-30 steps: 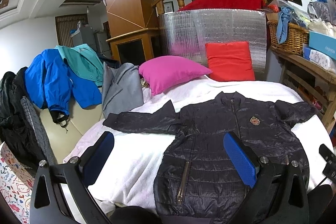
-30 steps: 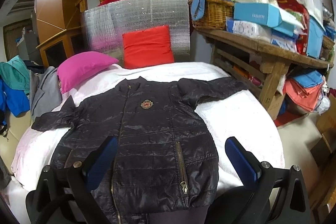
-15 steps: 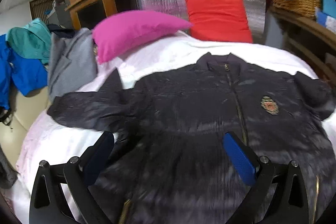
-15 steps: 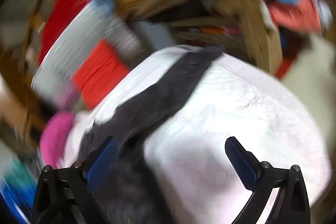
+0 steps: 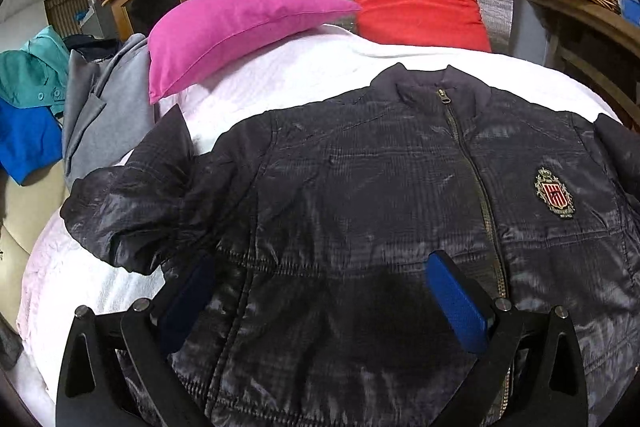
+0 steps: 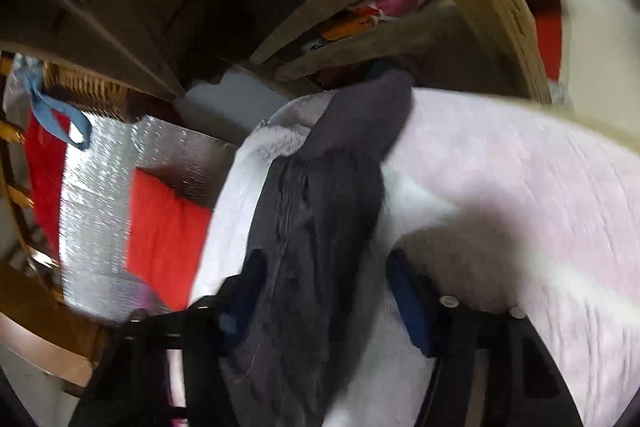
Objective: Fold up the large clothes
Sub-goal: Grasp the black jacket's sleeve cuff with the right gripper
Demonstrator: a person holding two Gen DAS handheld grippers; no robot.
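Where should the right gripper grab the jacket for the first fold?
Probably the sleeve, near its cuff. It lies flat and straight on the white cover, running away from the right gripper, whose jaws have just been closing astride it. Come from above and pinch across its width.

Soft indoor light — right view motion-blurred
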